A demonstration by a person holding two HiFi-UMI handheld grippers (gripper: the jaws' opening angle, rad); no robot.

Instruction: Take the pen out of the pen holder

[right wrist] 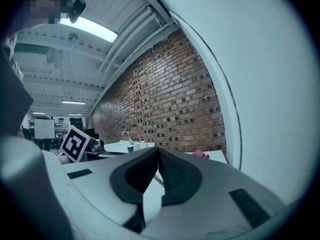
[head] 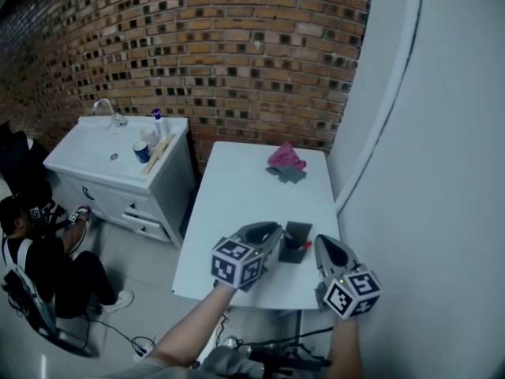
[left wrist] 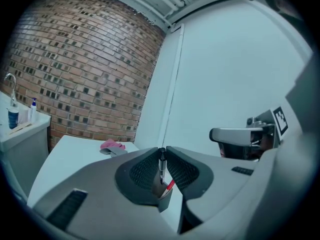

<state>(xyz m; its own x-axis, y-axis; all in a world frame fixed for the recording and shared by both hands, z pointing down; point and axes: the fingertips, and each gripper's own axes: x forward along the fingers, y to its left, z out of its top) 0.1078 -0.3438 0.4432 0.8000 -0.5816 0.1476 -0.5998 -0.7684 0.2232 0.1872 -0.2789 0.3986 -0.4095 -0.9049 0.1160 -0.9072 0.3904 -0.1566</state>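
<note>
In the left gripper view my left gripper [left wrist: 161, 153] is shut on a thin dark pen [left wrist: 161, 168], which stands upright between the pads. Just under the pen's tip is the dark pen holder [left wrist: 165, 193], with a red pen [left wrist: 171, 185] still leaning in it. From the head view, the holder [head: 297, 242] stands near the white table's [head: 245, 188] front right, with the left gripper [head: 276, 230] at its left side and the right gripper [head: 321, 242] just right of it. In its own view the right gripper [right wrist: 157, 151] has its tips together, and nothing shows between them.
A pink cloth [head: 286, 156] on a grey cloth [head: 290, 174] lies at the table's far end. A curved white wall [head: 426, 172] runs close along the right. Left of the table stands a white sink cabinet [head: 118, 160] with bottles, and a person [head: 47, 259] sits on the floor.
</note>
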